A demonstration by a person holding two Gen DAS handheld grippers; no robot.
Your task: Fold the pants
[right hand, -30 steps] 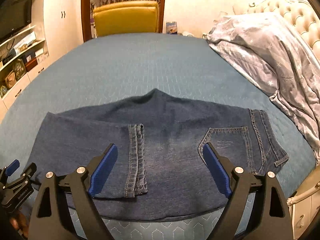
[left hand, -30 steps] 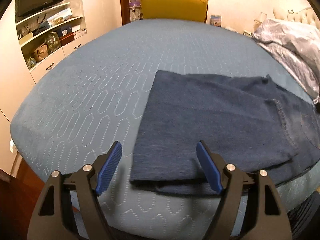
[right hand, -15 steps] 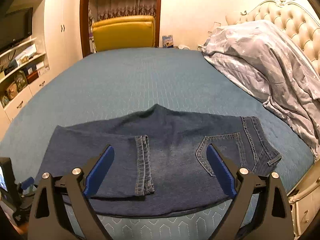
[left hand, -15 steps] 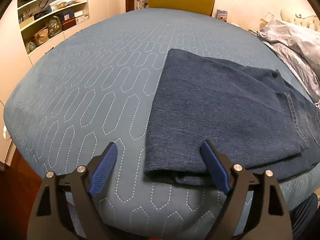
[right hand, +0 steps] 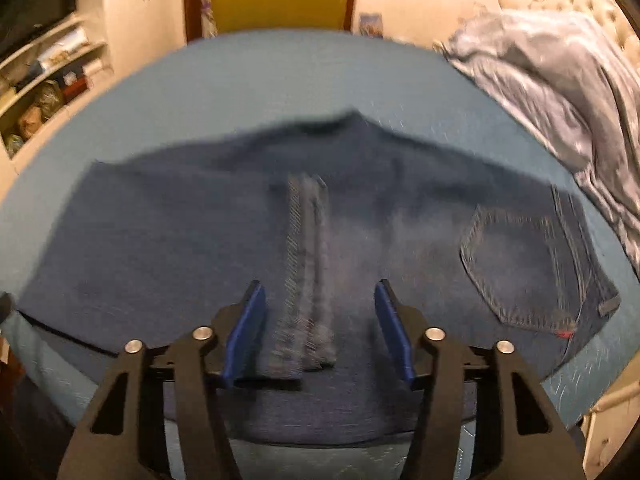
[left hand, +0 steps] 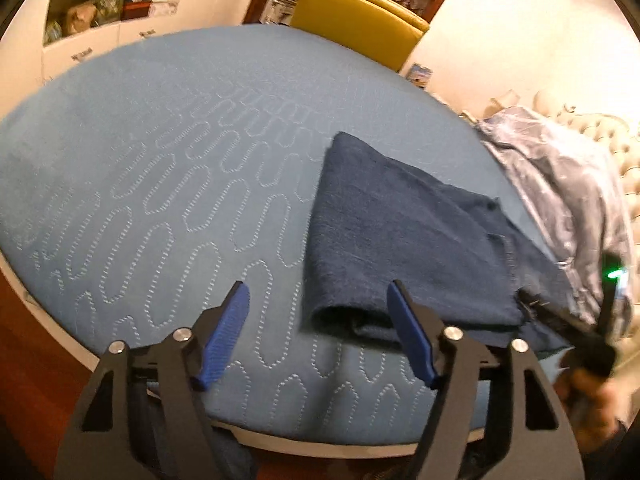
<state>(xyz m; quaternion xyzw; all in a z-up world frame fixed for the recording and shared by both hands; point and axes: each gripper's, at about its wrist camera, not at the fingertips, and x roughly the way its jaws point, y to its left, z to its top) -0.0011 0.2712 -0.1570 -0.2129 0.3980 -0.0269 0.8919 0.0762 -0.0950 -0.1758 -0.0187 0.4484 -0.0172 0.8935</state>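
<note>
Dark blue jeans [right hand: 180, 240] lie flat on the blue quilted bed [left hand: 160, 200], folded lengthwise with the leg ends folded back over the thighs. The leg hems [right hand: 306, 272] run down the middle and a back pocket [right hand: 516, 264] shows at the right. My right gripper [right hand: 318, 328] is open, its jaws either side of the hems, just above the cloth. My left gripper [left hand: 318, 336] is open near the folded left end of the jeans [left hand: 392, 240], its right finger [left hand: 412, 340] over the corner of the fold. The right gripper's body [left hand: 588, 340] shows at the right edge of the left wrist view.
A grey-blue star-patterned duvet [right hand: 560, 76] is heaped at the right by the tufted headboard. A yellow chair [right hand: 278, 0] stands beyond the far bed edge. White shelves with clutter [right hand: 44, 92] line the left wall. The near bed edge [left hand: 320, 444] lies just below both grippers.
My right gripper has moved left and lower, from over the seat to over the leg hems. My left gripper has tilted and moved closer to the fold. Both stay open.
</note>
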